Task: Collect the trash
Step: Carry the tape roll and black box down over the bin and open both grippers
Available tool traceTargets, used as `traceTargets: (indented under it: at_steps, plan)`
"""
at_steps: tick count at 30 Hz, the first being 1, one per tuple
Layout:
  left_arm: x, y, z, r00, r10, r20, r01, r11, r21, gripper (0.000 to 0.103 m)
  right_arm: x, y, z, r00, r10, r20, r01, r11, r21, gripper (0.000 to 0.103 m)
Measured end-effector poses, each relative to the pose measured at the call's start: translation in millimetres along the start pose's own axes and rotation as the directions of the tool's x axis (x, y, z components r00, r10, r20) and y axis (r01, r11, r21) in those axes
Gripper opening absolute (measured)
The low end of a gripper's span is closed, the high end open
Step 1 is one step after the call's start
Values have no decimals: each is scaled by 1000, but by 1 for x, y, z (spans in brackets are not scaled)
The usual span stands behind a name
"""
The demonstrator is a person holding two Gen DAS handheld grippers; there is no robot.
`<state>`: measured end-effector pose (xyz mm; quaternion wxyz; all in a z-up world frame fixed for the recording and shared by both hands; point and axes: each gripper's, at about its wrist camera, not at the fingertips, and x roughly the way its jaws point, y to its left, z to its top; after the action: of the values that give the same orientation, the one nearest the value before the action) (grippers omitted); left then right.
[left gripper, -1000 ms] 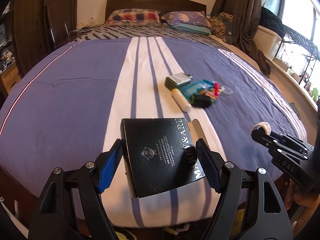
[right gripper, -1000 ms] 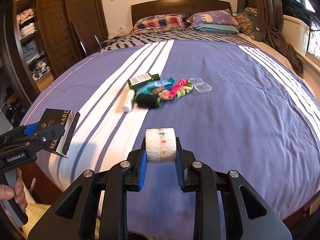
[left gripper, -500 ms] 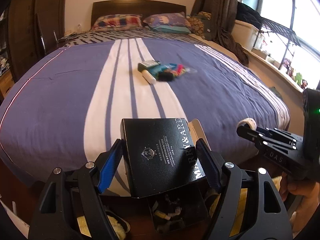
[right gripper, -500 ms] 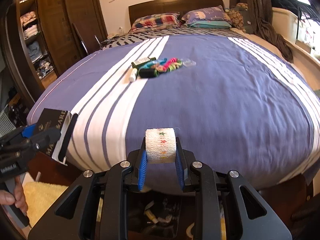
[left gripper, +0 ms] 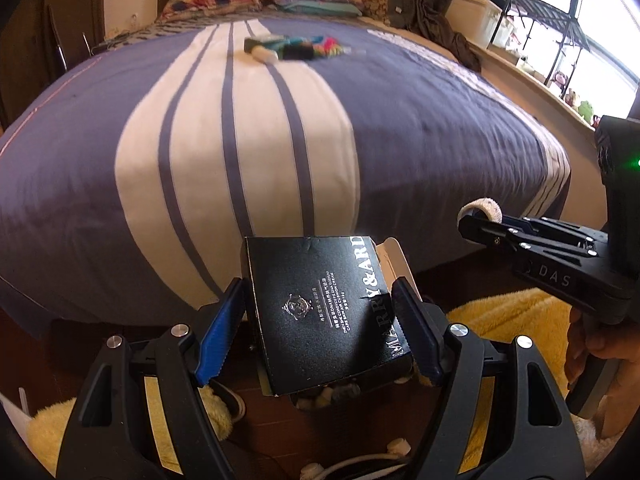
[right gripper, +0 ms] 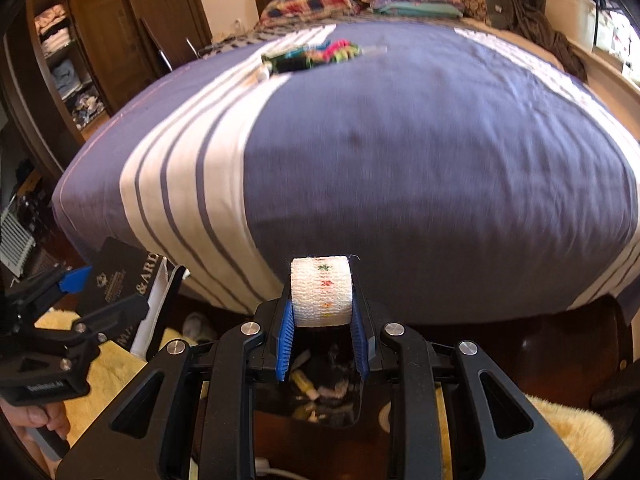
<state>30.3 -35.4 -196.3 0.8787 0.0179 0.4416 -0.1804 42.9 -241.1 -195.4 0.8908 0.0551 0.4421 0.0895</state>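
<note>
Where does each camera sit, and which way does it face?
Left wrist: on the left hand-held gripper, facing the bed over its black box; a hand shows at right.
Right wrist: on the right hand-held gripper, facing the bed over its white tape roll and the trash bin; fingers show at lower left.
Shared: bed, box, roll, leftover clutter.

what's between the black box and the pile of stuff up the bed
Only bare striped bedspread lies between the black box and the pile, clearest in the left wrist view.
</note>
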Motion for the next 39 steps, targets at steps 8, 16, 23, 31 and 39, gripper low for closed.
traceTargets:
  at_steps: [8,16,23,31,39]
  plan:
    - [43,0,-29,994,-15,-105,15,1000,-1,71,32,-5,-25,996,-23,-89,24,1000,9,26]
    - [86,3,-48,980,-40,-193,40,999,-5,71,67,-9,-42,984,-27,-178,32,999,25,26]
    - [122,1,-66,955,-58,-291,60,998,-2,71,96,-8,-49,969,-2,-248,13,999,43,26]
    - [142,6,-71,933,-81,-351,73,997,-37,72,124,-5,-56,947,20,-320,-1,998,61,26]
    - [148,2,-68,926,-83,-368,76,997,-34,72,133,-4,-60,941,33,-336,-9,997,72,27]
